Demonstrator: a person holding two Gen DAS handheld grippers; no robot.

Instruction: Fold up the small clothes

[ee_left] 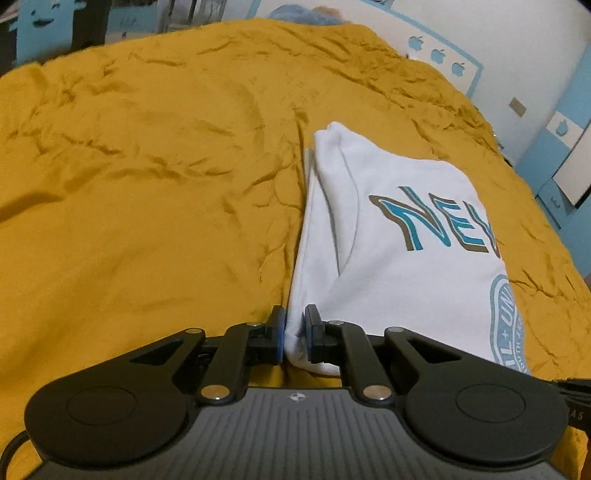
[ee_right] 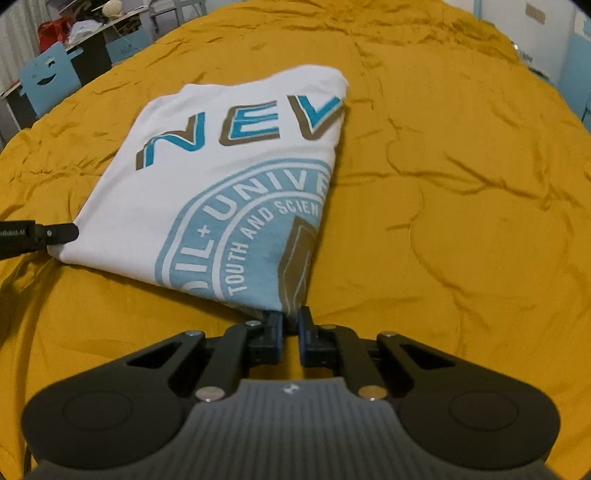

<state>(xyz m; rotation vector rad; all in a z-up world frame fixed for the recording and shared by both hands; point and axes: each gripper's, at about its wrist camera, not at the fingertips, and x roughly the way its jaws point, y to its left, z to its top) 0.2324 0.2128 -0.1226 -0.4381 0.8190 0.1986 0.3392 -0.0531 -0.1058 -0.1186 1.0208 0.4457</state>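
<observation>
A white T-shirt with blue and brown lettering lies partly folded on the yellow bedspread. My left gripper is shut on the shirt's near left corner, white cloth between its blue pads. In the right wrist view the same shirt shows its round blue emblem. My right gripper has its jaws close together at the shirt's near right corner, which sits at the fingertips; whether cloth is pinched is not visible. The left gripper's fingers show at the shirt's left corner.
The yellow bedspread is wrinkled and spreads wide on all sides of the shirt. A blue chair with a face cut-out and a cluttered desk stand beyond the bed's far left. White and blue walls lie to the right.
</observation>
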